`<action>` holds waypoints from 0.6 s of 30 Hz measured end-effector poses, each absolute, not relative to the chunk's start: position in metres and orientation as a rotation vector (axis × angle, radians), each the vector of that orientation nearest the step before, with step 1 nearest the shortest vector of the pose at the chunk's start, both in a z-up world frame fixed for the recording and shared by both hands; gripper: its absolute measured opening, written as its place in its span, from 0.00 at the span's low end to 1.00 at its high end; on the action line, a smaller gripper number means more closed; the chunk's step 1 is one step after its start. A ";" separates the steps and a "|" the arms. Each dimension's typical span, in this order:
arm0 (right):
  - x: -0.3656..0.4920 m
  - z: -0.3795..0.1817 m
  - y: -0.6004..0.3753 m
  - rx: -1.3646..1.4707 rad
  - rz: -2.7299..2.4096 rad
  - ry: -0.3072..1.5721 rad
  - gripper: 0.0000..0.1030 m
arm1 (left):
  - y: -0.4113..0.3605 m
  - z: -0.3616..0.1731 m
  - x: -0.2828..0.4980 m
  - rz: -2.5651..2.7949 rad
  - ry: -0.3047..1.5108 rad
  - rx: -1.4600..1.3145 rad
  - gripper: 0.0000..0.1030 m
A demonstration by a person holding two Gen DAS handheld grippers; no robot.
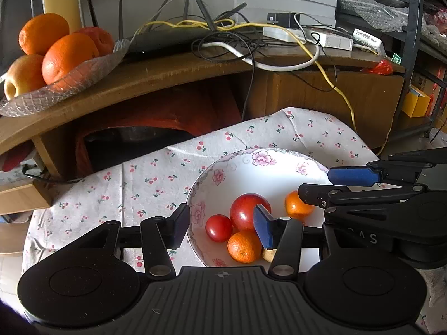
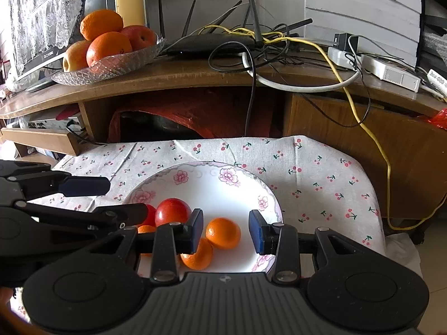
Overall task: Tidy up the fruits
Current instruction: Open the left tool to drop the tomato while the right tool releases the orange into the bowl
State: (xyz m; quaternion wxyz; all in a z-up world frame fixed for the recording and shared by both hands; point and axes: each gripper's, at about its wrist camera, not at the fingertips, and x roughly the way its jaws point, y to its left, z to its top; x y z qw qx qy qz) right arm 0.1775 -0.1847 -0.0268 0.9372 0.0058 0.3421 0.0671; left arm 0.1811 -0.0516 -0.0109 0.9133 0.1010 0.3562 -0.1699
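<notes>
Left wrist view: the left gripper (image 1: 223,224) hangs over the near left rim of the plate (image 1: 279,176), fingers spread wide and holding nothing. On the plate's near half lie a big red fruit (image 1: 245,212), a small red fruit (image 1: 218,227) touching it, a tangerine (image 1: 242,247) just in front, and a second tangerine (image 1: 297,205) toward the right. A pale scrap (image 1: 268,254) peeks out beside the near tangerine; what it is cannot be told. The right gripper (image 1: 324,185) reaches in from the right, fingers also apart. The plate sits on a cherry-print cloth (image 1: 134,184).

Right wrist view: the right gripper (image 2: 225,230) frames a tangerine (image 2: 223,233) between its spread fingers, neither pad touching it yet. Another tangerine (image 2: 198,255) lies just below, against the left finger. The left gripper (image 2: 114,198) enters from the left, open.

Judgement: the step is picking that framed tangerine. Centre it between the pads, lower a little, close gently so the lower tangerine is not nudged, then lift straight up
</notes>
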 end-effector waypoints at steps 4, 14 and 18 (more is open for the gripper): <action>0.171 -0.021 -0.183 0.012 0.140 0.690 0.35 | -0.049 -0.005 0.174 -0.351 0.723 0.210 0.57; 0.153 -0.013 -0.176 0.001 0.157 0.687 0.35 | -0.042 0.003 0.159 -0.343 0.717 0.210 0.59; 0.145 -0.012 -0.171 -0.006 0.167 0.696 0.35 | -0.038 0.005 0.149 -0.340 0.719 0.213 0.60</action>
